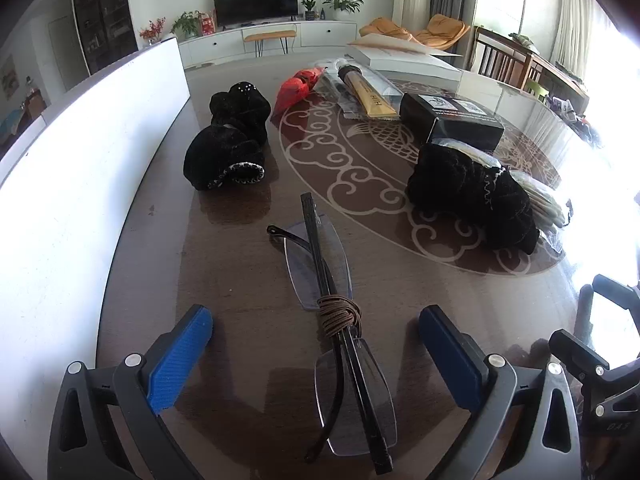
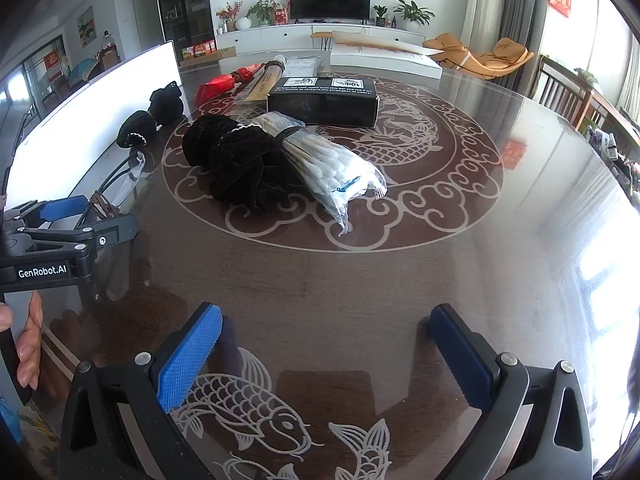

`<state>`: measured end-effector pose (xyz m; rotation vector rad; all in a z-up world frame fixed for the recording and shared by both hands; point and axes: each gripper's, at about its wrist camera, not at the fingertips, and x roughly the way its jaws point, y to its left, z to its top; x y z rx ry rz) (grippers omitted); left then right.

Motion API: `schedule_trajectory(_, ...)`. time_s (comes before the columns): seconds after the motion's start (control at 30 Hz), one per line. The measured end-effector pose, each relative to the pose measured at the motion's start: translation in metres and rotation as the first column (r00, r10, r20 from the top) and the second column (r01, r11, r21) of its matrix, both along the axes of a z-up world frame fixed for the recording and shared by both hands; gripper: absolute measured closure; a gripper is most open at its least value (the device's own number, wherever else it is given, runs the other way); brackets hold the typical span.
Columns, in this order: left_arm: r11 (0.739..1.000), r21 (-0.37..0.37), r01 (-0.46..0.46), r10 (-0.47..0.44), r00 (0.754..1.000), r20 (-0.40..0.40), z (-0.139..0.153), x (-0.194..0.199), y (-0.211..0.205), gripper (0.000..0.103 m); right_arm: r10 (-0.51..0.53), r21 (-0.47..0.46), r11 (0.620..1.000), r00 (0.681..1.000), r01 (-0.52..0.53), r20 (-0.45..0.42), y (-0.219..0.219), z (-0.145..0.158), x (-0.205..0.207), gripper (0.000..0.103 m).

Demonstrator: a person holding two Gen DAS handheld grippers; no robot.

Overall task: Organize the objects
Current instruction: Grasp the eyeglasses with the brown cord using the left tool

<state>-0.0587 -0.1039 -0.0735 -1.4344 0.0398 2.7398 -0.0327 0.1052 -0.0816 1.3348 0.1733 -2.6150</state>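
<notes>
Folded rimless glasses [image 1: 340,320] with a brown cord wound round them lie on the dark table between the fingers of my open left gripper [image 1: 316,332]. A black velvet pouch [image 1: 228,144] lies ahead left, another black pouch [image 1: 472,192] ahead right. In the right wrist view, my right gripper [image 2: 326,340] is open and empty over bare table. A bag of cotton swabs [image 2: 328,160] leans on the black pouch [image 2: 236,164] ahead. The left gripper [image 2: 68,224] shows at the left edge with the glasses [image 2: 120,184] by it.
A white board [image 1: 80,168] runs along the table's left side. A black box [image 1: 452,120], a gold tube in plastic [image 1: 368,96], a red bag [image 1: 298,86] and white flat boxes [image 1: 404,60] lie farther back. Chairs stand at the right.
</notes>
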Motion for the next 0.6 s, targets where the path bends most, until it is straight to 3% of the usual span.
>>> schedule_trajectory(0.6, 1.0, 0.002, -0.002, 0.002, 1.0, -0.003, -0.0008, -0.0012, -0.0001, 0.0, -0.001, 0.0, 1.0, 1.0, 0.001, 0.0, -0.0002, -0.0003, 0.0001, 0.0)
